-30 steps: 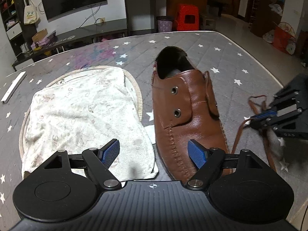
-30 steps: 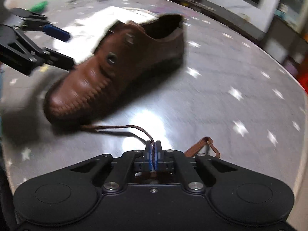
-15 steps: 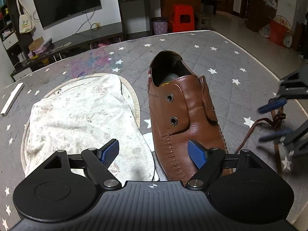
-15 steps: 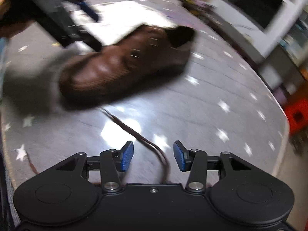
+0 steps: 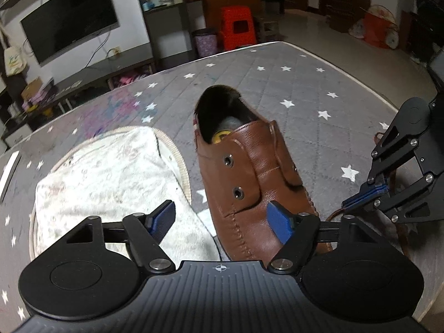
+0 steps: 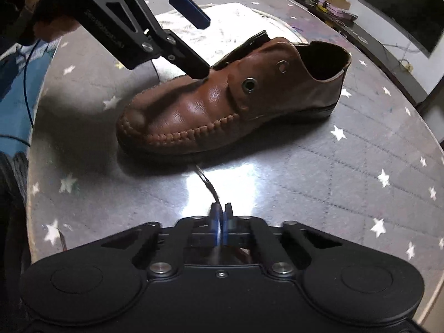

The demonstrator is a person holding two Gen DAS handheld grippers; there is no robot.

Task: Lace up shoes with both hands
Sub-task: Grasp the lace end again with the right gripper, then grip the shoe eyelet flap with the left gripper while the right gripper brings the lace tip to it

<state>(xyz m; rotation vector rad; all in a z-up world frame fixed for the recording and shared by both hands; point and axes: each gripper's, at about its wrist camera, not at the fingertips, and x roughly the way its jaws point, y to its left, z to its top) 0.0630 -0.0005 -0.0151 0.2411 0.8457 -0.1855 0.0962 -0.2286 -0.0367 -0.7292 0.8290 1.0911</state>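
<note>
A brown leather shoe (image 6: 233, 102) lies mid-mattress (image 6: 347, 166), toe toward the right tool (image 6: 220, 219), which appears pinched on the dark brown lace (image 6: 206, 179); the spread left tool (image 5: 222, 217) straddles the toe.

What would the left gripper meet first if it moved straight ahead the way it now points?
Probably the toe of the brown shoe: it lies right before the open left gripper, partly between the fingers. Depth is unclear.

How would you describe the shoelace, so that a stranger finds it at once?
On the grey star-patterned mat stands a brown leather shoe. Just before its sole, a thin dark cord, the shoelace, runs into the shut right gripper. Unlike the shoe, it is loose and string-thin.
</note>
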